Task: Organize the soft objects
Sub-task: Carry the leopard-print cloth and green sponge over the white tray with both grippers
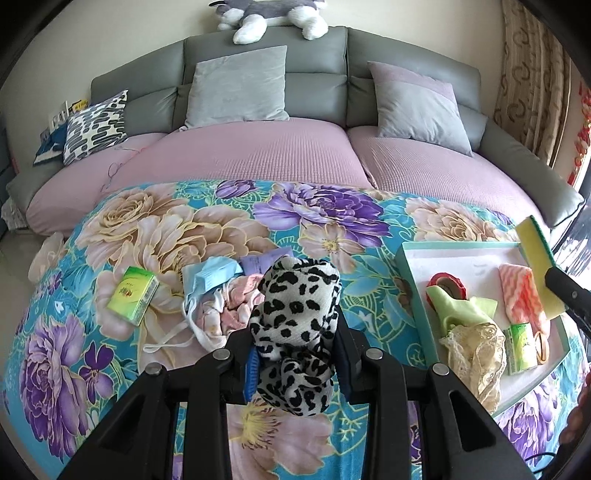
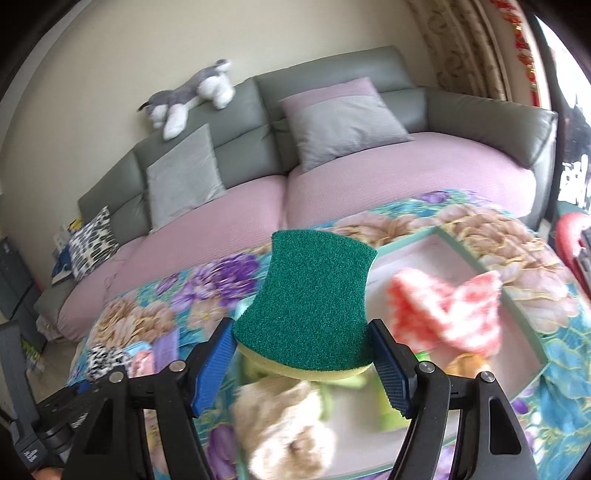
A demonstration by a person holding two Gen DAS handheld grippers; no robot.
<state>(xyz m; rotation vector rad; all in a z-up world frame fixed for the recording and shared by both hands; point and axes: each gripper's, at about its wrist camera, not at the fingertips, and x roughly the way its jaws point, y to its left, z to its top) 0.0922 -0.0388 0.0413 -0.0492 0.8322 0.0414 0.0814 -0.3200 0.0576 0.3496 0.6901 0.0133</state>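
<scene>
My left gripper (image 1: 297, 363) is shut on a black-and-white leopard-print cloth (image 1: 295, 325), lifted above the flowered blanket (image 1: 177, 236). My right gripper (image 2: 304, 363) is shut on a green and yellow scouring sponge (image 2: 314, 310), held over a white tray with a teal rim (image 2: 436, 236). In the left wrist view the sponge (image 1: 535, 266) hangs at the tray's (image 1: 406, 273) right edge. Inside the tray lie a pink striped cloth (image 1: 521, 295), a light green cloth (image 1: 458, 314), cream lace (image 1: 476, 354), a red tape roll (image 1: 447, 284) and a green tissue pack (image 1: 521, 343).
On the blanket left of the held cloth lie a green tissue pack (image 1: 133, 295), a light blue mask (image 1: 210, 277) and pink and white fabrics (image 1: 229, 314). Behind is a sofa (image 1: 258, 155) with grey cushions (image 1: 236, 85), a patterned pillow (image 1: 96, 125) and a plush dog (image 1: 269, 14).
</scene>
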